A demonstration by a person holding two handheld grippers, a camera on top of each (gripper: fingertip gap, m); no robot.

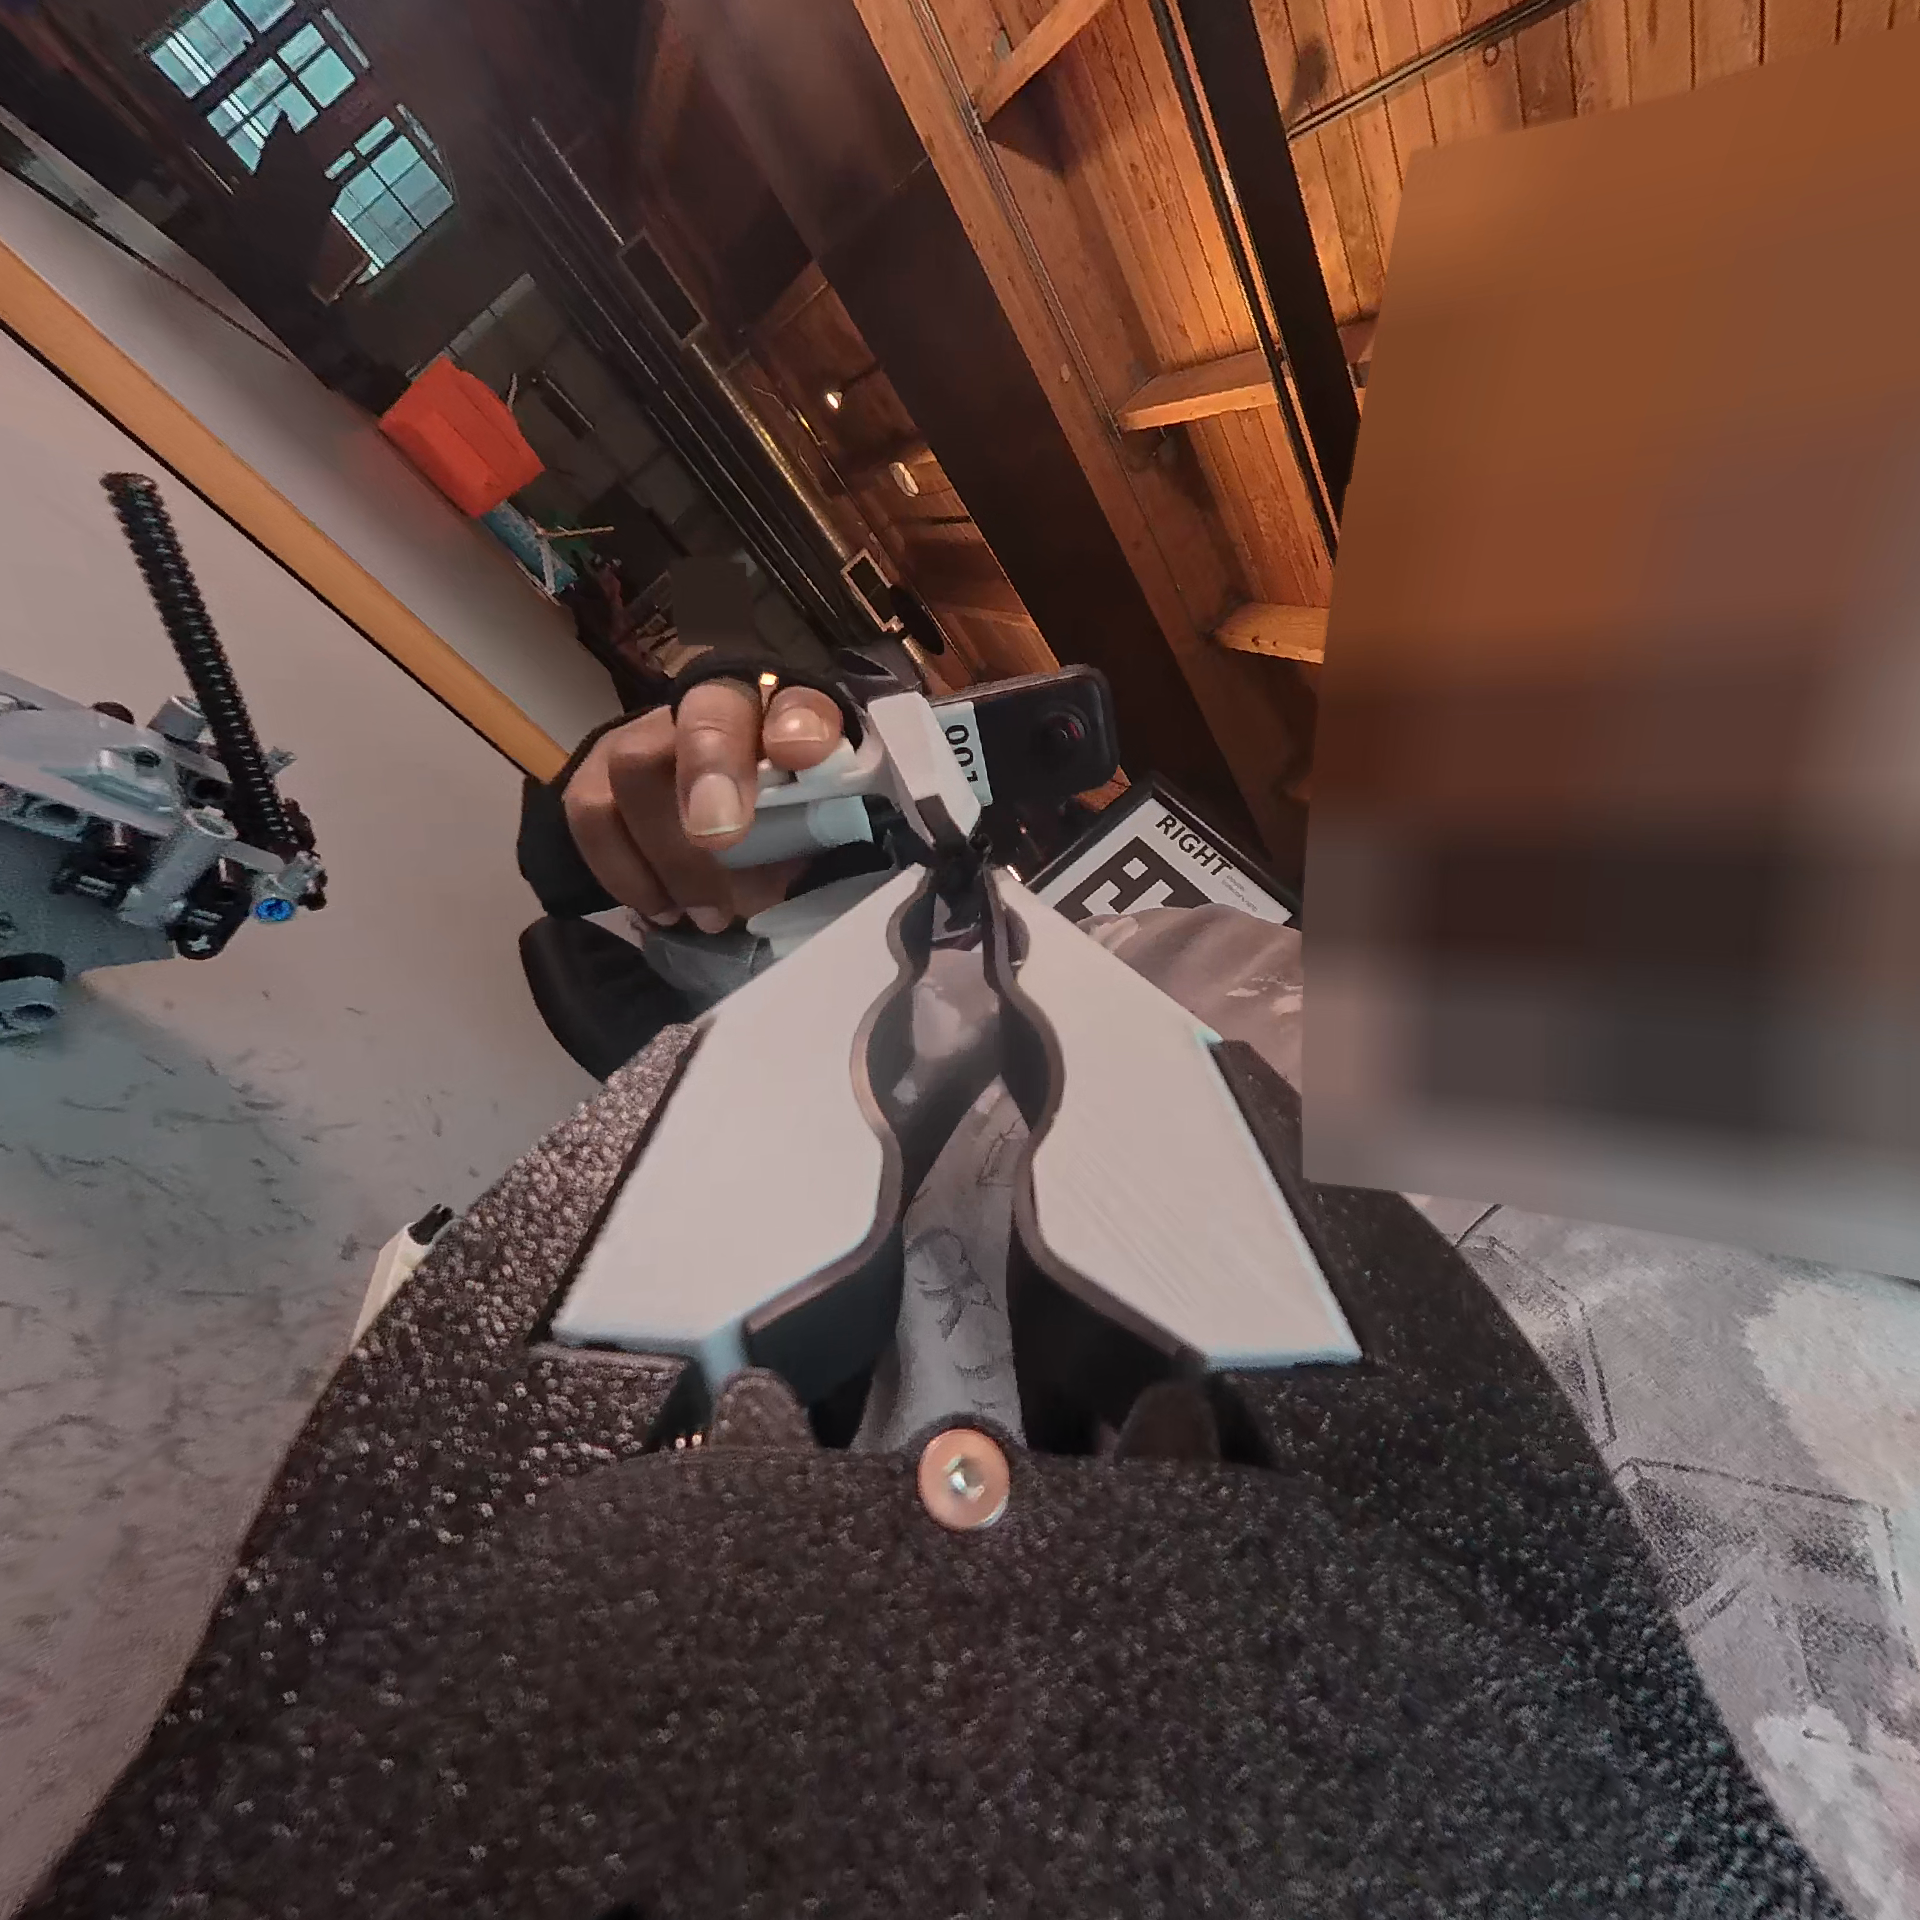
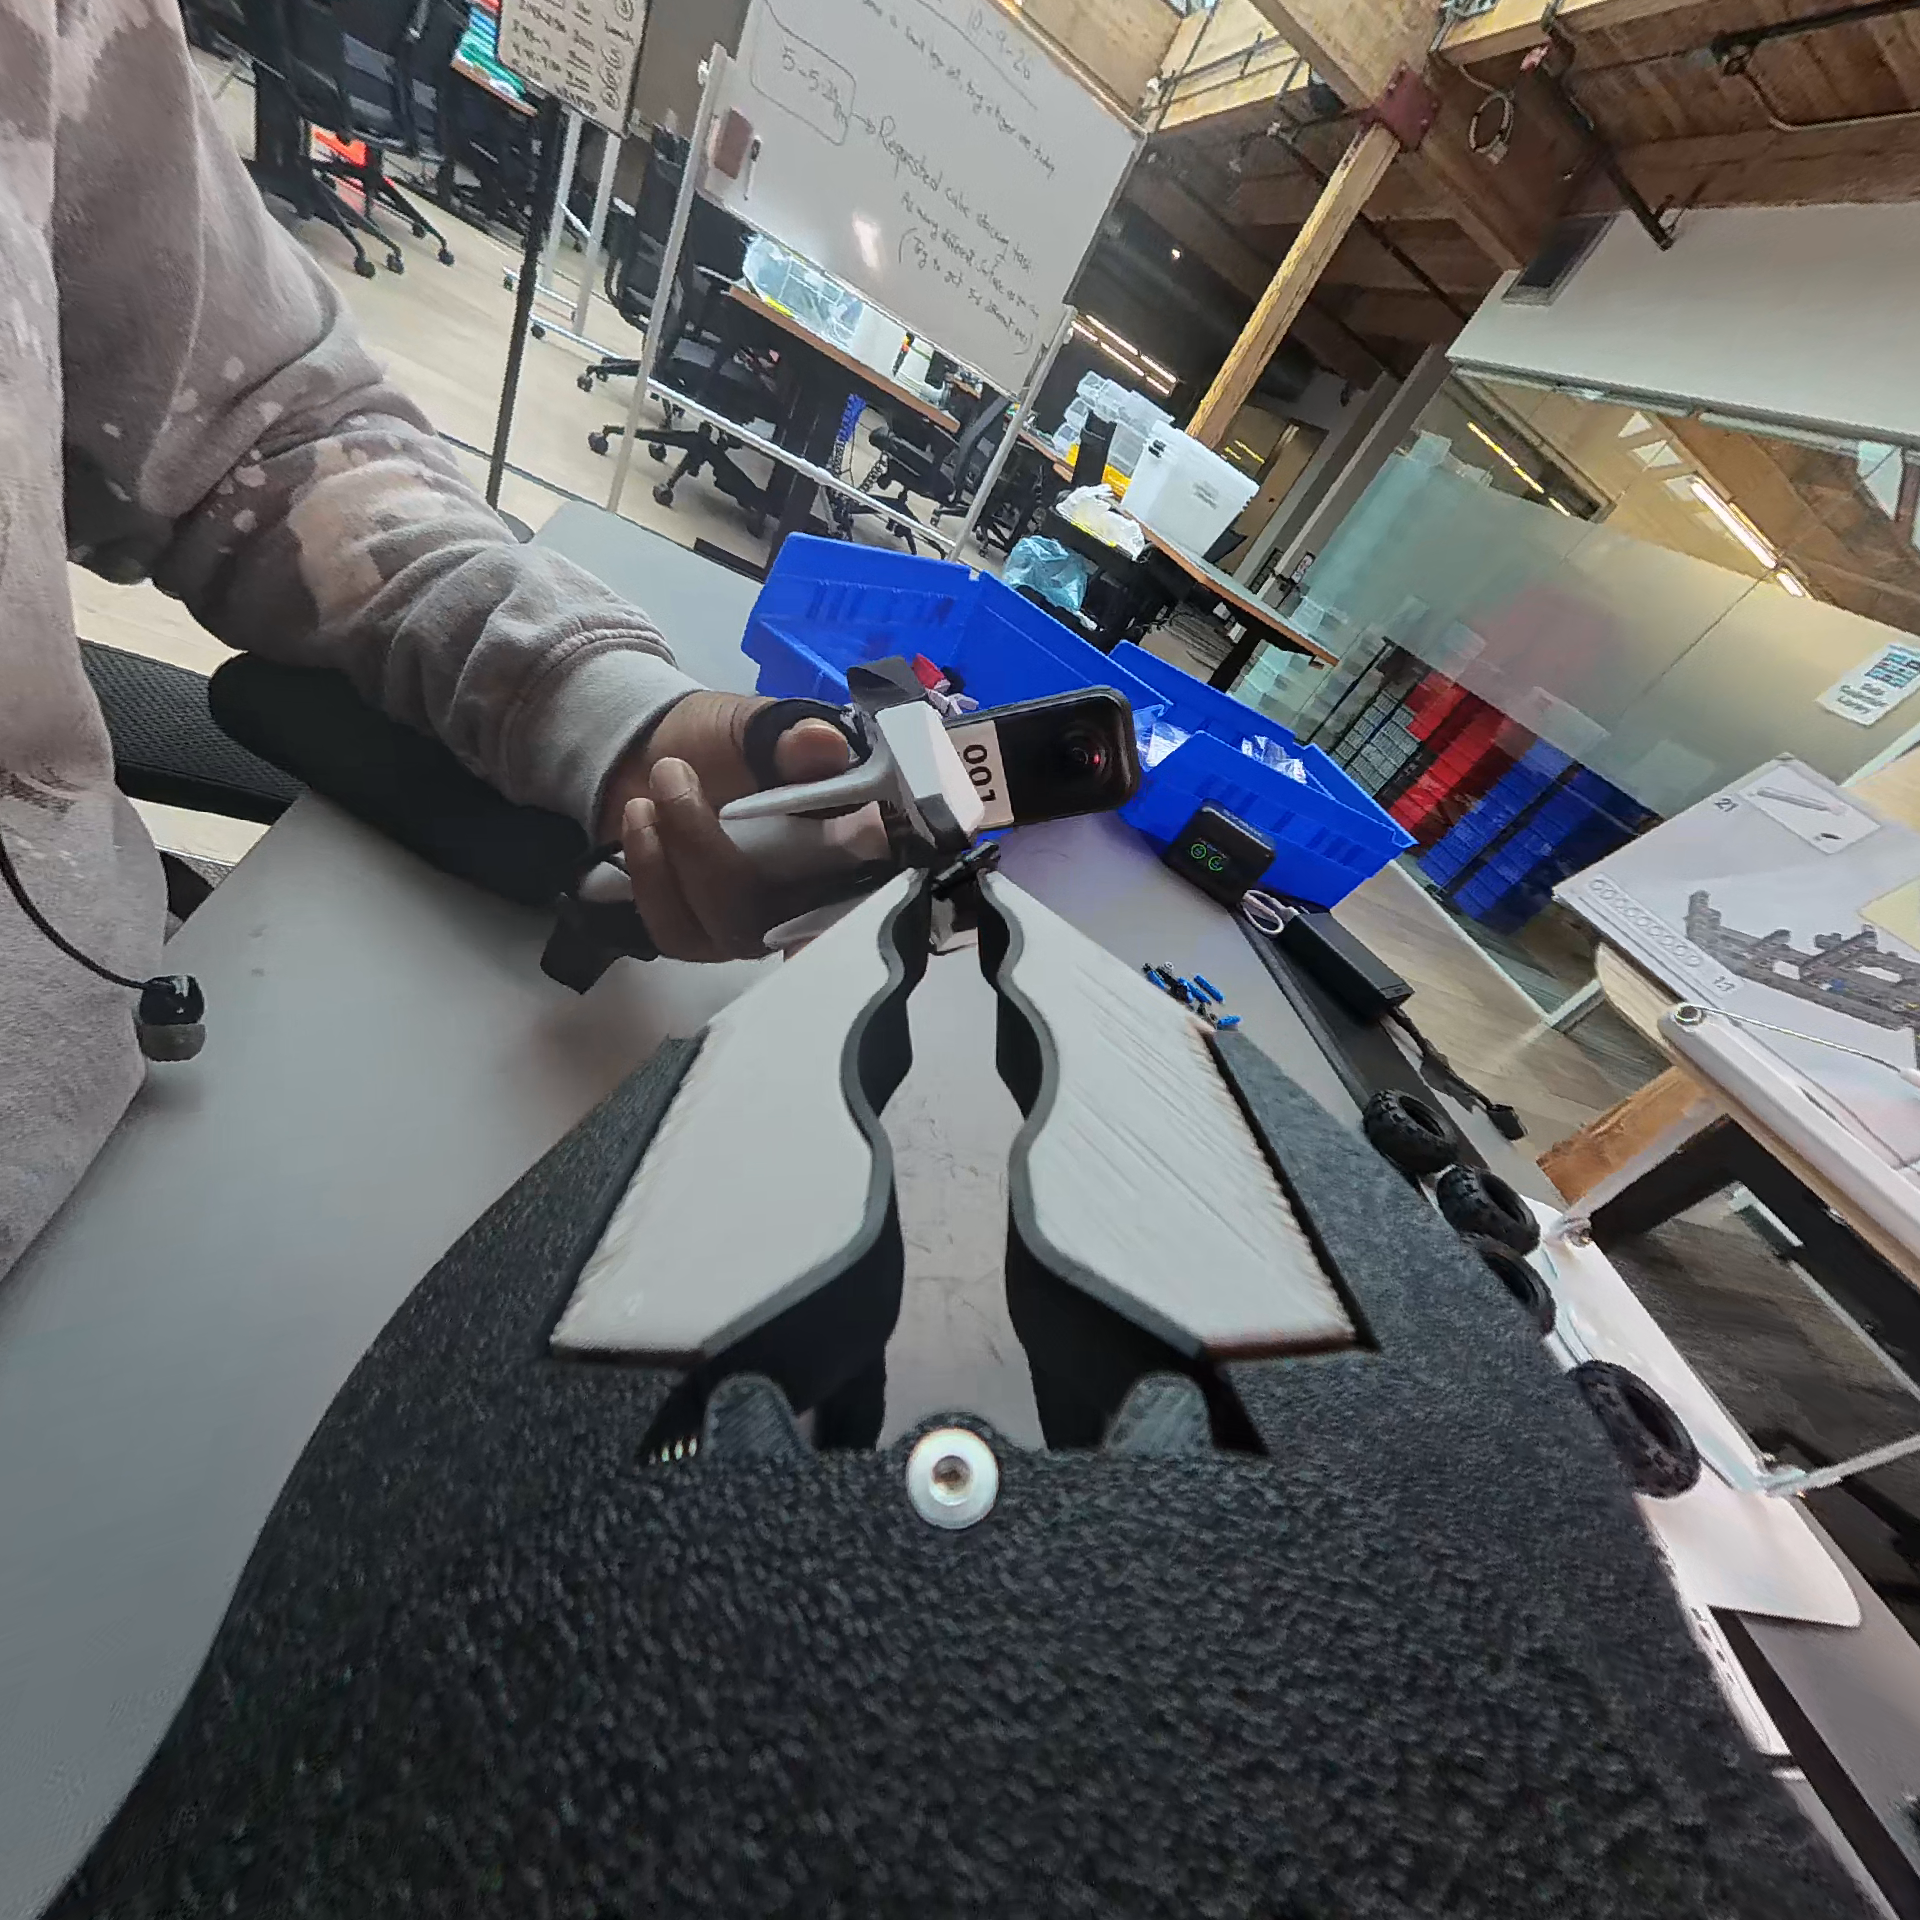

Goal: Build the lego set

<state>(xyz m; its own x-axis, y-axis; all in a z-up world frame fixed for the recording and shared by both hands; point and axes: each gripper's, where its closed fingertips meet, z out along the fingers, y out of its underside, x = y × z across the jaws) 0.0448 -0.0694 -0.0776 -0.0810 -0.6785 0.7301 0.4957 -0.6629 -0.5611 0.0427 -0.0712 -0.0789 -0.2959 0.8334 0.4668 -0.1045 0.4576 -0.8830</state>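
Note:
My left gripper and my right gripper point at each other, tip to tip, above the grey table. A small black lego part sits pinched where the tips meet; it also shows in the right wrist view. Both grippers are closed on it, with a light grey bit just behind the right tips. The part's shape is too small to tell. A partly built grey lego model with a black toothed bar stands on the table at the far left, away from both grippers.
Two blue bins stand behind the grippers. Loose blue pins, a small black device and several black tyres lie to the right. An open instruction booklet rests on a stand at the right. A person's sleeve crosses the left. Both grippers' tips are close together, under 4 cm apart.

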